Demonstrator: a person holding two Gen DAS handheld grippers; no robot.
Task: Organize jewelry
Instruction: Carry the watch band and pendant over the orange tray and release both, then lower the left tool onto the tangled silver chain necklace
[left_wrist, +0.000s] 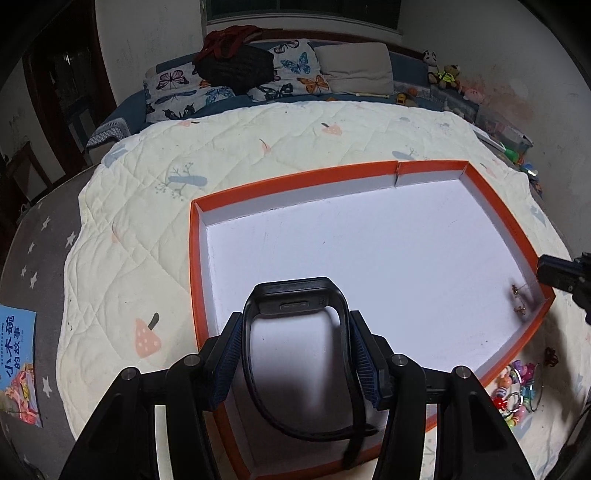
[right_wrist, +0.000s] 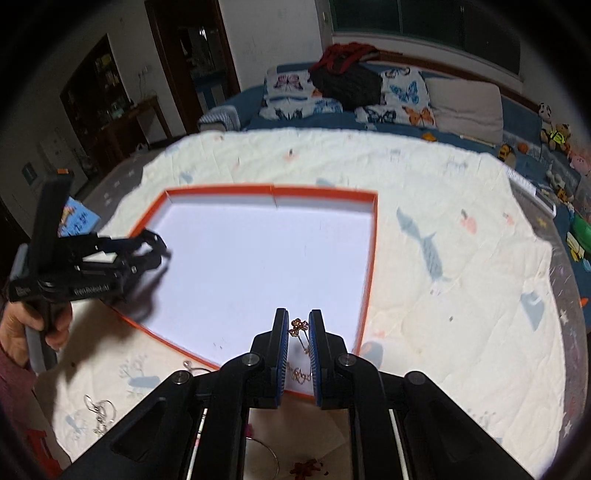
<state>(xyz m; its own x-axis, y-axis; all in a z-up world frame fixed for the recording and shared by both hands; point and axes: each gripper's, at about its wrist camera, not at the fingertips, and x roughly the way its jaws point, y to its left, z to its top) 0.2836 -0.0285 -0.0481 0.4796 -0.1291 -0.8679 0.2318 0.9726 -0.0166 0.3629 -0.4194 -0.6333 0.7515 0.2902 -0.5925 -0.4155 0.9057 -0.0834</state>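
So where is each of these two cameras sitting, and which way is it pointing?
Left wrist view: sits on the left claw, looking down along its fingers into the orange-rimmed tray on the bed; the claw grips a black watch.
Right wrist view: sits on the right claw, aimed at the same tray; it pinches gold flower earrings, and a hand holds the left claw.
Shared: the tray, the quilt and each other's claw.

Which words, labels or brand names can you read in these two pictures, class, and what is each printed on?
"小木碗的故事": blue picture book cover lying on the grey star-patterned sheet.
"GenRobot.AI", faint and partly blurred: side of the black left gripper.
Small white label on that gripper's rear end: too blurred to read.
Orange-rimmed white tray: no text.
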